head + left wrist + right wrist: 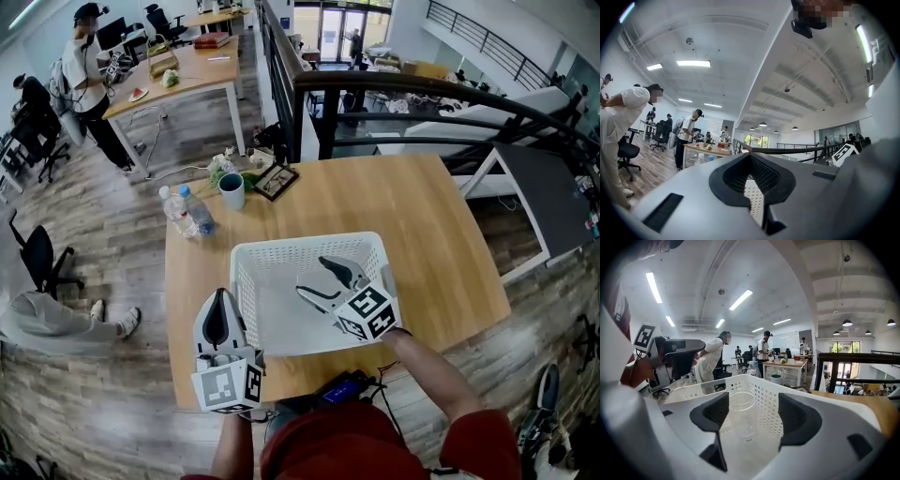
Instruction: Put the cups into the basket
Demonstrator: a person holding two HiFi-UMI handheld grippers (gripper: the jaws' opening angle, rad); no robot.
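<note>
Wooden table (441,244) bearing a white perforated basket (309,246). Right gripper (312,275) held over the basket's interior, jaws spread and grasping nothing. A clear glass cup (740,416) stands upright on the basket floor just ahead of them, nearer the jaw at that view's left. Left gripper (219,305) just outside the basket's left wall, jaws closed together and empty. Teal cup (232,191) on the table beyond the basket, well apart from both grippers.

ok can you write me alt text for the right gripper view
The right gripper, jaws apart, looks into a white perforated basket where a clear glass cup stands upright between the jaws. Beyond, a teal cup sits on the wooden table, with people in an open office behind.
</note>
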